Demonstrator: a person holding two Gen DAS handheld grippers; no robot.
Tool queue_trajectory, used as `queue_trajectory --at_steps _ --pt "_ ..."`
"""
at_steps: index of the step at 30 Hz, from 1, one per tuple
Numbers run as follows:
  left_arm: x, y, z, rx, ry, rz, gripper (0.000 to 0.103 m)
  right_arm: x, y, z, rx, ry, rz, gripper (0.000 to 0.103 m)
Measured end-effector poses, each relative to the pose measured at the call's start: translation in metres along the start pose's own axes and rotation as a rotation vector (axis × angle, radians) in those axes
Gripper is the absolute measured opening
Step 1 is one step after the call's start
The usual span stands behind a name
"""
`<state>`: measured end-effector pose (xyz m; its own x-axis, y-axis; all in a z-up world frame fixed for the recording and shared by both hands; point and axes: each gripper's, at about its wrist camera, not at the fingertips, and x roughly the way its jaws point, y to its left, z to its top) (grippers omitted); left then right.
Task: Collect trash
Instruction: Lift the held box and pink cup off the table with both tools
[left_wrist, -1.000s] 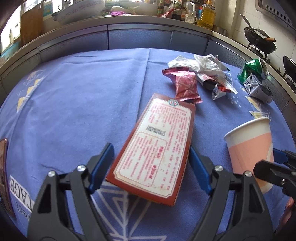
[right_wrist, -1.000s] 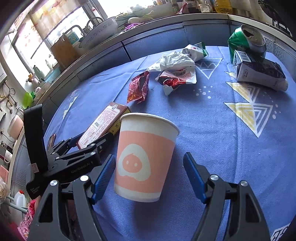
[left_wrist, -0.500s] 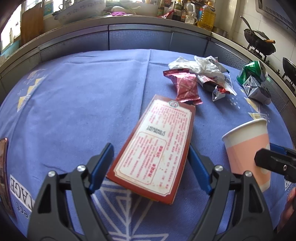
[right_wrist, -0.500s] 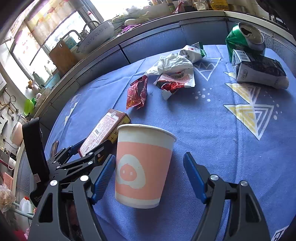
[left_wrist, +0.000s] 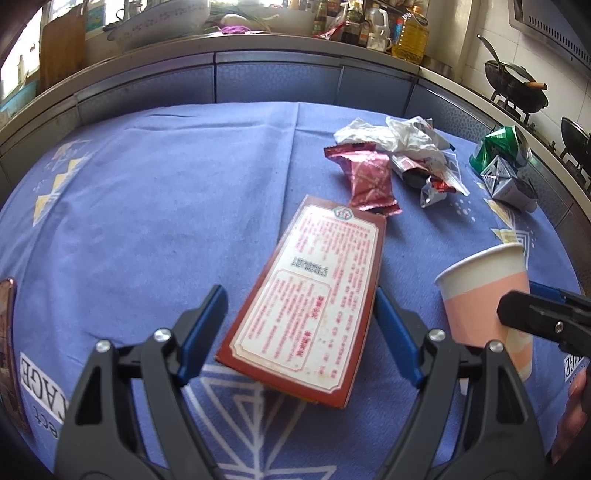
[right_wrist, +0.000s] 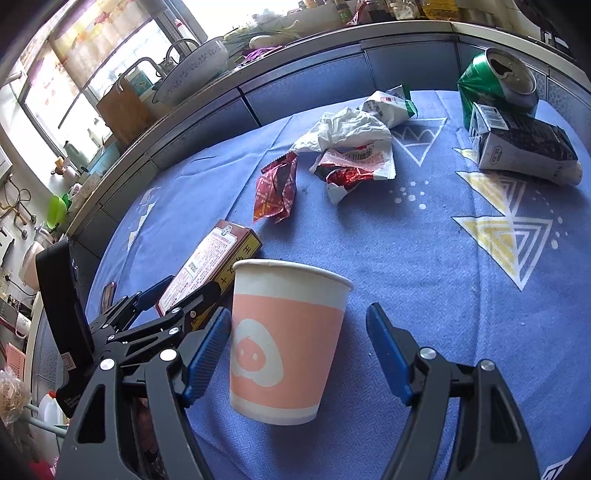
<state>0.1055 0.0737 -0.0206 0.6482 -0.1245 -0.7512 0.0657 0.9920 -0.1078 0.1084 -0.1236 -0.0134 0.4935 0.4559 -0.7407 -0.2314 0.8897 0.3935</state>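
Observation:
A flat red carton (left_wrist: 310, 295) lies on the blue tablecloth between the fingers of my open left gripper (left_wrist: 301, 325); its right finger is at the carton's edge, the left stands apart. A pink and white paper cup (right_wrist: 284, 339) stands upright between the fingers of my open right gripper (right_wrist: 299, 343), its left finger close to the cup wall, the right finger apart. The cup also shows in the left wrist view (left_wrist: 487, 299), the carton in the right wrist view (right_wrist: 210, 266).
Further back lie a red snack wrapper (left_wrist: 369, 177), crumpled white wrappers (left_wrist: 406, 144), a crushed green can (right_wrist: 495, 81) and a small drink carton (right_wrist: 524, 147). A kitchen counter (left_wrist: 258, 48) with bowls and bottles runs behind the table. A stove with woks (left_wrist: 513, 88) is at the right.
Both grippers have drawn slightly nearer their objects. The cup sits a little further left between the right fingers. Both stay open.

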Motion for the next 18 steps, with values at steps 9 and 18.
queue_trajectory --at_steps 9,18 --pt "-0.005 -0.002 0.003 0.005 -0.013 0.007 0.075 0.003 0.0 0.001 0.004 0.005 0.01 0.074" --pt "-0.004 -0.005 0.0 0.023 -0.006 -0.002 0.061 0.014 0.002 0.001 -0.003 0.032 0.053 0.066"
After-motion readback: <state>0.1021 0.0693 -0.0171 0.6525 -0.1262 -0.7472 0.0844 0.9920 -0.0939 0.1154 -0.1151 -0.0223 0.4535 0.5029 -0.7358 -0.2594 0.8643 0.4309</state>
